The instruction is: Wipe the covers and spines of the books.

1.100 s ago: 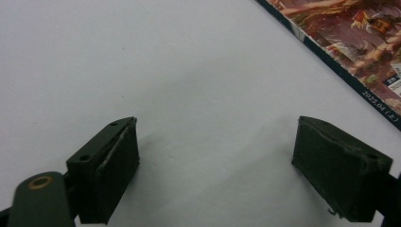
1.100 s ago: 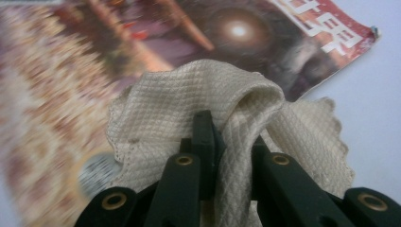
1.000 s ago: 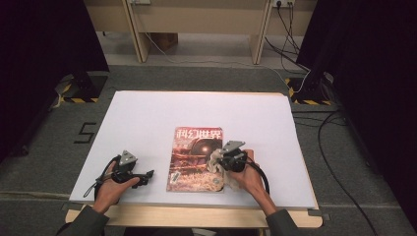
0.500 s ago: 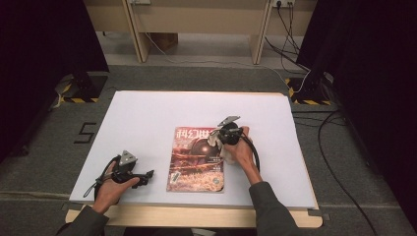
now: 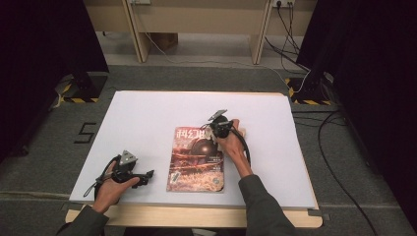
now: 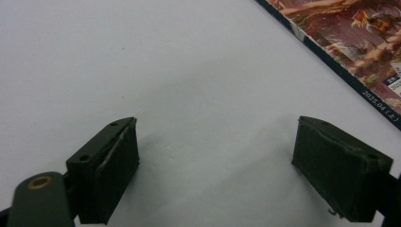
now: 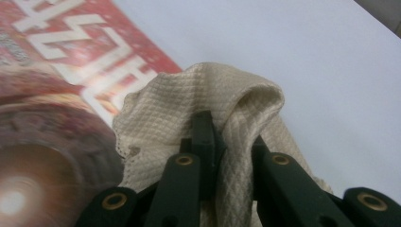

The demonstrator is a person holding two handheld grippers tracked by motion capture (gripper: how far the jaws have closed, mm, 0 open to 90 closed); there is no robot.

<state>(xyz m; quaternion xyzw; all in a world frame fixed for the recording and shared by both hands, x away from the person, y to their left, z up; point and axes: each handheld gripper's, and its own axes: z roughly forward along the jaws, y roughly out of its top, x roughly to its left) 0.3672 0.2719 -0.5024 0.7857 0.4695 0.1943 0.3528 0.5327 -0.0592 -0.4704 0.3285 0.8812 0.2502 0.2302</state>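
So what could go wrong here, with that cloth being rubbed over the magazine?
The right gripper pinches just a fold of the cream cloth, so the cloth might slip out mid-wipe. The magazine lies loose on the white table; nothing pins it, since the left gripper rests open beside it, so a firm wipe could push it askew or crease its cover.

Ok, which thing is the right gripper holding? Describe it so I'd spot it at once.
On the white table lies one magazine with a red cover. At its top right corner the right gripper is shut on a cloth. The cloth is cream, with a fine waffle weave, bunched up; it is the one soft thing there, pale against the red cover.
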